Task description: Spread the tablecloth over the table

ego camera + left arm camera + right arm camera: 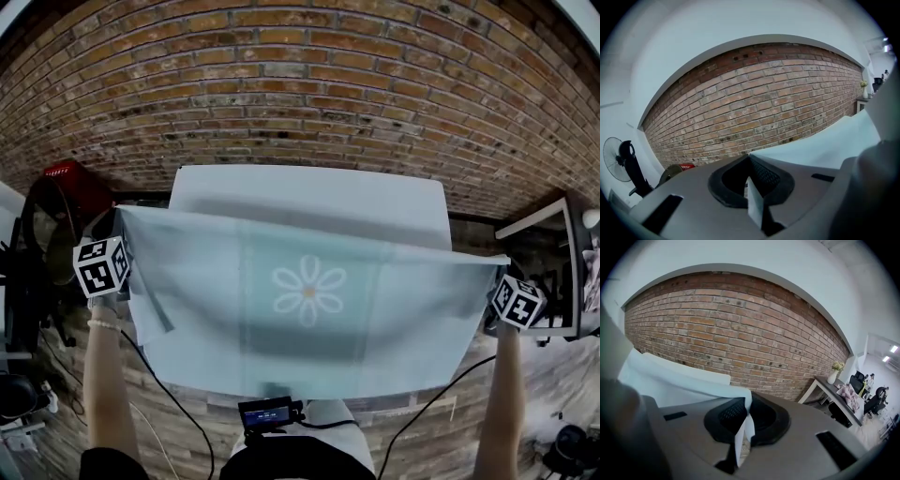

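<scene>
Your left gripper (752,190) is clamped shut on one corner of the tablecloth (309,314), at centre left of the head view, and your right gripper (742,430) pinches the opposite corner at centre right. The cloth hangs stretched between them, long axis left to right. The table (309,187) lies just beyond, toward the frame's top, equally near both hands

A brick wall (300,84) spans the back, plain white above it; the floor (159,422) is wood plank. A black fan (616,161) stands left; a desk (833,397) bearing a vase (833,377) stands right.
</scene>
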`<state>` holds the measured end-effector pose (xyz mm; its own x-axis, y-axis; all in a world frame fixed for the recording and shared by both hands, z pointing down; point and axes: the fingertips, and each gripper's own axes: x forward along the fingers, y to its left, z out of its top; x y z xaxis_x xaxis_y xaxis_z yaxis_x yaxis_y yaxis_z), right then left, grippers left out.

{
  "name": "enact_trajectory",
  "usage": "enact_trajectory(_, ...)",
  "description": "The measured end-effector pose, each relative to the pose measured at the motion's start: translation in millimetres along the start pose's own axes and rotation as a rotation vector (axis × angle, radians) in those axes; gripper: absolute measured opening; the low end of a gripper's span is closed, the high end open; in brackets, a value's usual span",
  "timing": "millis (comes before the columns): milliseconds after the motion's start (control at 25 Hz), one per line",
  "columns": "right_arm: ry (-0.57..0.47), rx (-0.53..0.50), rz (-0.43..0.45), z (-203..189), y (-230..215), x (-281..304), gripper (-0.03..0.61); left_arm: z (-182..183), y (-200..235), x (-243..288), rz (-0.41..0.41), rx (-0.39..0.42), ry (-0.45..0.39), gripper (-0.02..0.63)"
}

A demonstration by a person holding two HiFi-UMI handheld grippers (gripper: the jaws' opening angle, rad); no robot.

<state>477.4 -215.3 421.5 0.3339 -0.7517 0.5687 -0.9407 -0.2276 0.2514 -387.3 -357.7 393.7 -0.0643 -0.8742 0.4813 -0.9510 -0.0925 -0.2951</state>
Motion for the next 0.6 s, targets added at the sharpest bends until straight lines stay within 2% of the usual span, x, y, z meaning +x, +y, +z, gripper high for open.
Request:
enact_trajectory(240, 0.056, -0.017, 0.005, -16, 12, 35, 0.032, -19, -11, 31, -0.017, -0.001, 0.053, 0.015)
enact_trajectory(600, 0.106, -0.024, 0.070, -23, 37, 94, 0.032, -48, -13, 63, 0.027, -0.007, 0.137, 0.014)
